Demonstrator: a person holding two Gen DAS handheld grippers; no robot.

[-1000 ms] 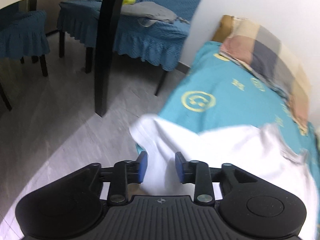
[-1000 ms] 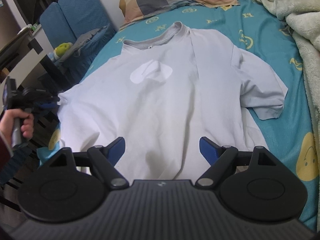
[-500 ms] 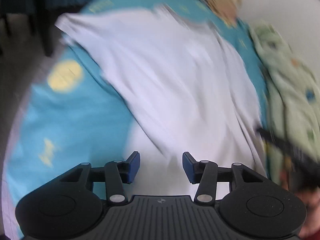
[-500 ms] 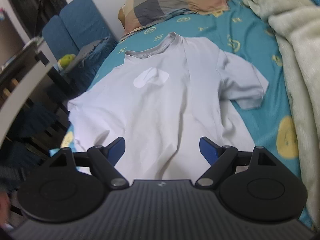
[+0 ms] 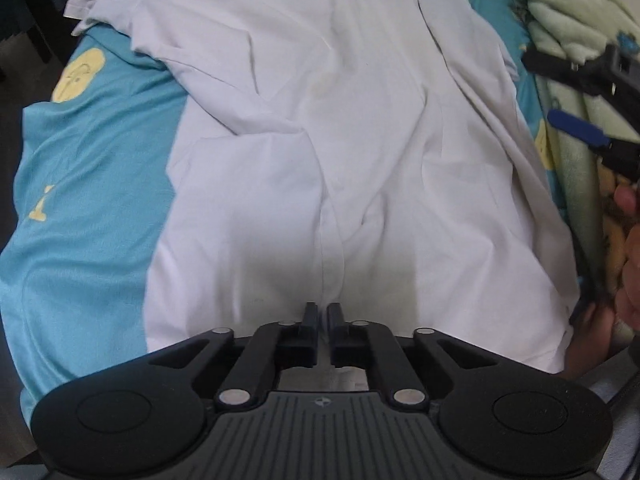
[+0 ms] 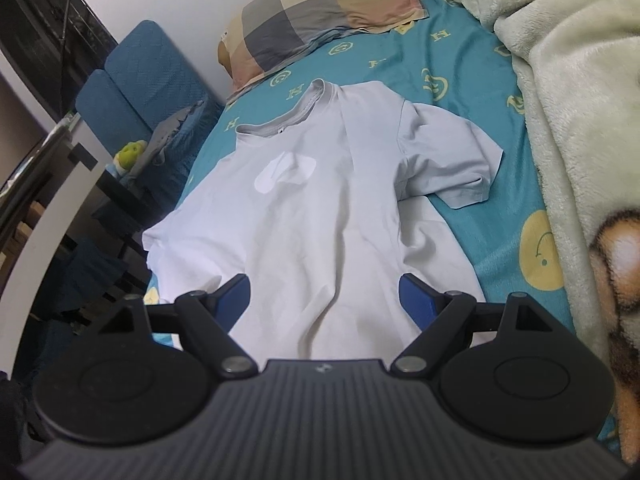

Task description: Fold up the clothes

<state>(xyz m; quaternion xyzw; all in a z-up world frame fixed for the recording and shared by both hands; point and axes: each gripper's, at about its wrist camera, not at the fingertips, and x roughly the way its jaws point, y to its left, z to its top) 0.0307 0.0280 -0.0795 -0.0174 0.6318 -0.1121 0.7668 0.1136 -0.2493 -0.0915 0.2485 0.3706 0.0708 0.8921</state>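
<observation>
A white T-shirt lies face up on the teal bed sheet, collar toward the pillow, both sleeves spread. In the left wrist view the shirt fills the middle. My left gripper is at the hem and shut on a pinched ridge of the shirt fabric. My right gripper is wide open above the shirt's lower part, holding nothing. It also shows at the right edge of the left wrist view, held in a hand.
A checked pillow lies at the head of the bed. A pale green fleece blanket is bunched along the right side. Blue chairs and a table edge stand left of the bed.
My left gripper swung from the sleeve at the bed's left edge round to the hem and closed on the fabric. My right gripper stayed open and drew back slightly.
</observation>
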